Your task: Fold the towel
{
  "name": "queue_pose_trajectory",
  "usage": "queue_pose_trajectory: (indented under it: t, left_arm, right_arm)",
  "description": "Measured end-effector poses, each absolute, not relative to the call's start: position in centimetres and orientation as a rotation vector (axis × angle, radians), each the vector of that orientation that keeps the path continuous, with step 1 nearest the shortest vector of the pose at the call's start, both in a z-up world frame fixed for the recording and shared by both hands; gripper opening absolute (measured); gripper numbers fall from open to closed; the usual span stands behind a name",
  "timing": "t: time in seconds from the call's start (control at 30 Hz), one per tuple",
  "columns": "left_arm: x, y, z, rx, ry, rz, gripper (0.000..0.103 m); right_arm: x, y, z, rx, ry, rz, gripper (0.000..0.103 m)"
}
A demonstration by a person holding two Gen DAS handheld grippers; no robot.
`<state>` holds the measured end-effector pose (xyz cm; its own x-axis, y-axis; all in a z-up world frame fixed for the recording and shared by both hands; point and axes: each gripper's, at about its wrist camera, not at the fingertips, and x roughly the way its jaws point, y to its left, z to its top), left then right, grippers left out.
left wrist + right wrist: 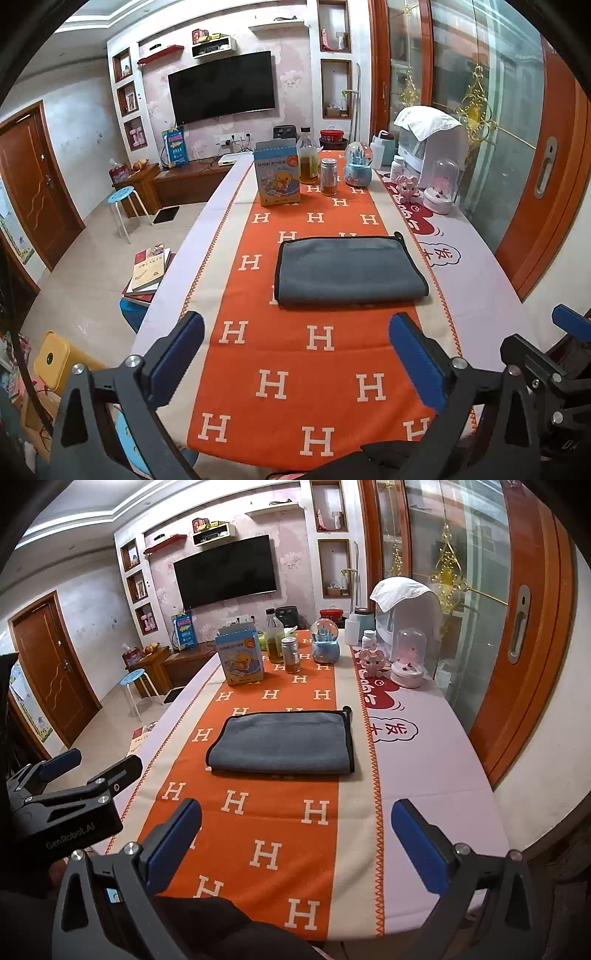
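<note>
A grey towel [347,271] with black edging lies folded flat on the orange H-patterned runner [295,369], mid-table; it also shows in the right wrist view [282,744]. My left gripper [295,328] is open and empty, held above the runner short of the towel's near edge. My right gripper [295,816] is open and empty, also short of the towel and to its right. The left gripper shows at the left of the right wrist view [88,764], and one finger of the right gripper shows at the right edge of the left wrist view [572,321].
At the table's far end stand a blue duck box [277,173], an oil bottle [307,157], a small jar [328,177], a snow globe [357,164], a pink figure [406,186], a glass dome [441,188] and a white appliance [432,140]. A stool [123,206] and books [149,269] are left of the table.
</note>
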<state>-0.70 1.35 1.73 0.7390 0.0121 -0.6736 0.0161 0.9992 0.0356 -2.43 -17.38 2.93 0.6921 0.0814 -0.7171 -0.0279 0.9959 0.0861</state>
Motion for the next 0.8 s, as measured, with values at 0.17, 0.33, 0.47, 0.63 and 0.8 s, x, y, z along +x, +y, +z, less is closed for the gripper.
queue_pose_trajectory:
  t: [0.17,0.33,0.47,0.63,0.8]
  left_arm:
    - [-0.9,1.4,1.5,0.041,0.731,0.0,0.102]
    - [-0.8,1.4,1.4,0.041,0.744,0.009,0.102]
    - [-0.7,1.4,1.2,0.043,0.756,0.018,0.102]
    - [-0.6,1.7,1.1,0.043,0.758,0.019,0.102]
    - [-0.7,1.8,1.1,0.043,0.76,0.021,0.102]
  right_arm:
    - [-2.1,-17.0,2.5,0.079,0.821,0.06,0.103]
    - [-1.9,-17.0,2.1,0.09,0.844,0.057,0.103]
    - [-1.9,-16.9,1.9,0.094,0.855,0.056,0.103]
    - [-2.0,-16.5,1.8,0.096,0.862,0.06,0.103]
    - [-1.9,-16.3,1.7,0.096,0.867,0.059,0.103]
